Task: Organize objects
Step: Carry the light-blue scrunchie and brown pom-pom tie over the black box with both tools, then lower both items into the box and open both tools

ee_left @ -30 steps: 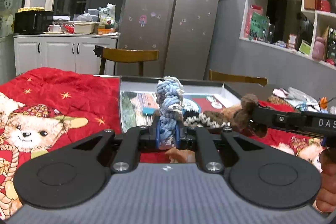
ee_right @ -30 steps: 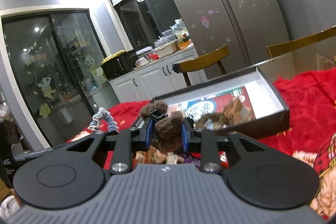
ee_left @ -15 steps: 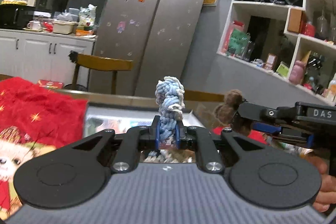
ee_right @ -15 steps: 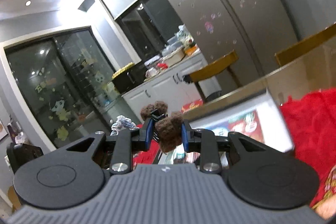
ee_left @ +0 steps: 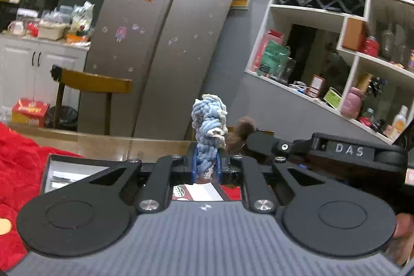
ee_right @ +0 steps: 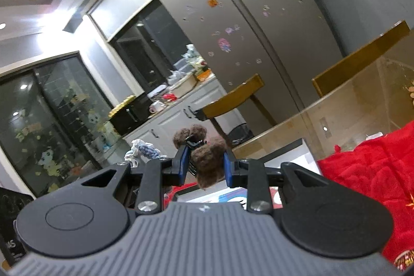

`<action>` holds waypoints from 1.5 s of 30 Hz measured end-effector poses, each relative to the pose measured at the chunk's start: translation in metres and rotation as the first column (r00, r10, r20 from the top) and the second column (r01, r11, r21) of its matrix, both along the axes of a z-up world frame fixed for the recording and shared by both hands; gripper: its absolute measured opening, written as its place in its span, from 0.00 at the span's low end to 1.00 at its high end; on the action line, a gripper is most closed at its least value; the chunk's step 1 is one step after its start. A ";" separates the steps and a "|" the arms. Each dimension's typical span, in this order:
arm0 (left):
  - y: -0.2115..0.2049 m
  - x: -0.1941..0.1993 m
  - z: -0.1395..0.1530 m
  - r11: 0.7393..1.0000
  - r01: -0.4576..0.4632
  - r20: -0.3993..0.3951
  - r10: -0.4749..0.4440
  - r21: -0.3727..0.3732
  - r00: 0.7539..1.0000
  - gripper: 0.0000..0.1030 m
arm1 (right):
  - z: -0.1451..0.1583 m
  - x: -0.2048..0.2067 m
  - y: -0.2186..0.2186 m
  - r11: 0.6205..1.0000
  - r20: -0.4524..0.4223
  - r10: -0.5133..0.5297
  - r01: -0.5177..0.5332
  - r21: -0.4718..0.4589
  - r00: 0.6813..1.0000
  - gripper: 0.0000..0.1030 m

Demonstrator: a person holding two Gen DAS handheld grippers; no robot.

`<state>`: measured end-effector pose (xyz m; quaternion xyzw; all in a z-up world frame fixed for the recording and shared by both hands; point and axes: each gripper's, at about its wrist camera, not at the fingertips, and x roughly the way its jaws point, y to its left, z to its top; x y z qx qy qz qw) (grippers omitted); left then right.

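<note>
Kitchen clutter fills the far background: white cabinets at the left, a tall steel fridge (ee_left: pixel 165 43) in the middle, open shelves (ee_left: pixel 349 48) at the right. Nearer, a red blanket (ee_left: pixel 18 162) covers the left of the table, and a shallow box (ee_left: pixel 49 172) with a printed floor lies just below and in front of my tools, its near left corner showing beside the blanket.

My left gripper (ee_left: pixel 206 167) is clenched on the blue-and-white rope toy (ee_left: pixel 208 126), whose long axis stands upright out of the jaws. Just to its right, my right gripper (ee_right: pixel 204 167) is closed on a fuzzy brown hair clip (ee_right: pixel 207 162), its dark teeth poking out at the top. From the right wrist view the rope toy sits just left of that tool.

Both pieces hang in the air above the box, clear of its rim. Since the box lies below and slightly near of both tips, I judge the coming move is downward. The left tool looks nearer the box's left wall. Bare wood table (ee_left: pixel 129 144) beyond the far rim and the blanket at the left leave open room; the two tools nearly touching each other is the tight spot.
</note>
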<state>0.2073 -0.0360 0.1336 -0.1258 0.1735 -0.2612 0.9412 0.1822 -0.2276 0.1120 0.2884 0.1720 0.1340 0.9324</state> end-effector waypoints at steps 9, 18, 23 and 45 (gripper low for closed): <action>-0.005 0.067 -0.044 0.998 -0.051 -0.176 0.044 -0.036 0.983 0.15 | -0.042 0.044 -0.002 1.000 -0.119 -0.003 0.003 -0.008 0.993 0.30; -0.012 0.102 -0.086 0.998 -0.049 -0.301 0.060 0.044 0.952 0.15 | -0.074 0.056 0.001 0.996 -0.216 0.003 -0.024 -0.091 0.976 0.30; -0.027 0.106 -0.092 0.987 -0.055 -0.321 0.102 0.153 0.942 0.15 | -0.085 0.062 0.004 0.990 -0.267 -0.019 -0.019 -0.138 0.963 0.31; -0.052 0.101 -0.109 0.937 -0.098 -0.327 0.213 0.336 0.921 0.16 | -0.097 0.063 0.010 0.986 -0.325 -0.025 -0.030 -0.164 0.945 0.31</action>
